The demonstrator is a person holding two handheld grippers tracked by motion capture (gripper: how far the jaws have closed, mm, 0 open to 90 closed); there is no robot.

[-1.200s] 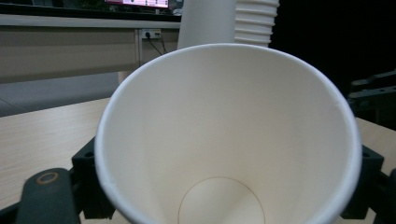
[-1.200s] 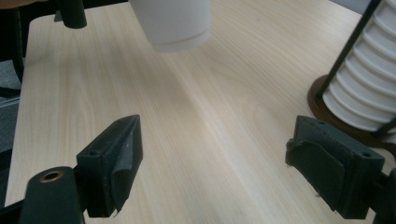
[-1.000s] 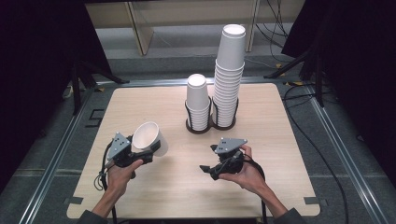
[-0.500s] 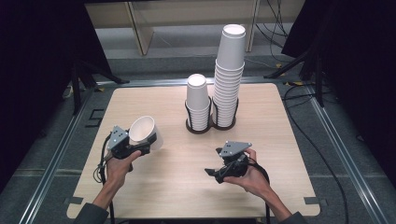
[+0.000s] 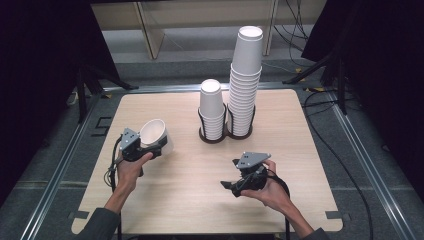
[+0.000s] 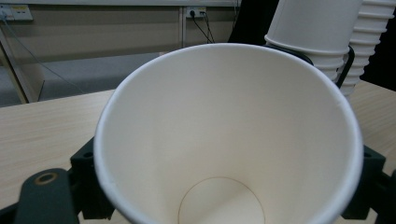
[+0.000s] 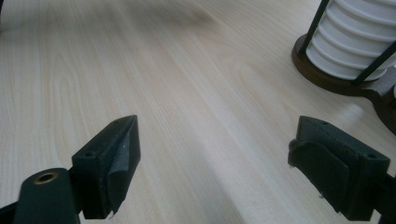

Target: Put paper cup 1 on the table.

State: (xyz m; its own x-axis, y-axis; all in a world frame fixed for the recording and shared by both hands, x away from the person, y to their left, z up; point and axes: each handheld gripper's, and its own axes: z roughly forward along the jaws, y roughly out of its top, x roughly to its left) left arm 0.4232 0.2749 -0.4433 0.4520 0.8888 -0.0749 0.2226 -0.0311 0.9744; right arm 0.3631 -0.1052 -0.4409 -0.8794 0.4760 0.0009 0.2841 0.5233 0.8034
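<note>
High view: left gripper [image 5: 150, 147] grips a tilted cup [image 5: 155, 134] at the table's [image 5: 190, 210] 9 o'clock, right gripper [image 5: 235, 185] wide and idle; next, likely, set it upright

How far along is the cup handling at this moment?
Done: one paper cup is off the stacks, clamped in the left gripper above the table. In hand: carrying it. Left: setting it down; the right gripper is open, holding nothing, and both stacks sit in the holder.
</note>
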